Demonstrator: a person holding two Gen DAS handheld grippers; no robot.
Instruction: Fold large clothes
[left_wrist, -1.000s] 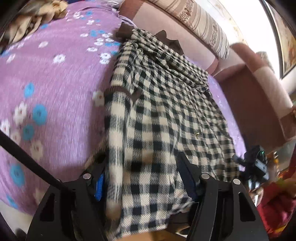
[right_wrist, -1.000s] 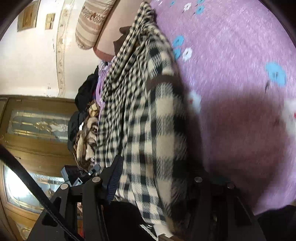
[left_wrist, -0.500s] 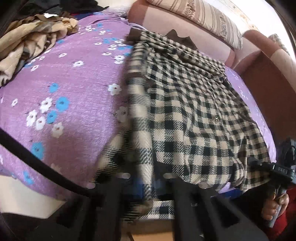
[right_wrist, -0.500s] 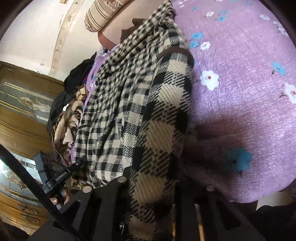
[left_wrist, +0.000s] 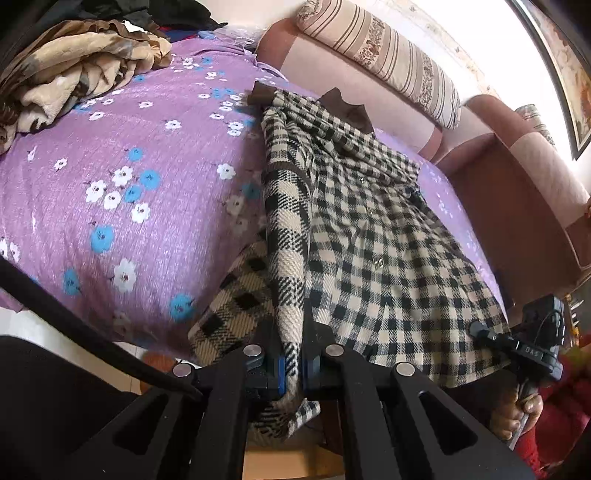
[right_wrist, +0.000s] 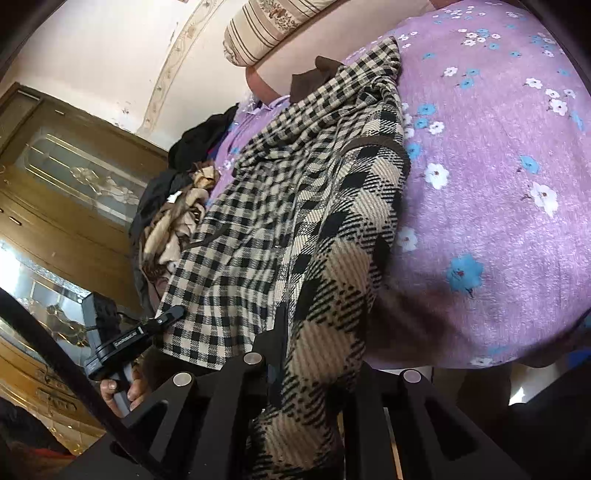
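A large black-and-cream checked coat (left_wrist: 388, 236) with a brown collar lies lengthwise on the purple flowered bedsheet (left_wrist: 110, 166). Its near hem is raised off the bed's edge. My left gripper (left_wrist: 291, 373) is shut on a folded strip of the hem's left corner. In the right wrist view the coat (right_wrist: 258, 221) drapes towards me. My right gripper (right_wrist: 317, 350) is closing tight on the hem's right corner, and the cloth covers one finger. Each view shows the other gripper, held in a hand, pinching the far corner of the hem.
A crumpled beige blanket and dark clothes (left_wrist: 74, 74) are piled at the bed's far left. A striped bolster (left_wrist: 388, 62) rests on the pink padded headboard (left_wrist: 498, 206). A wooden glass-fronted cabinet (right_wrist: 74, 192) stands beyond the bed's side.
Both grippers went from open around the hem to shut on it. They then pulled back and up, and the hem rose off the bed's edge.
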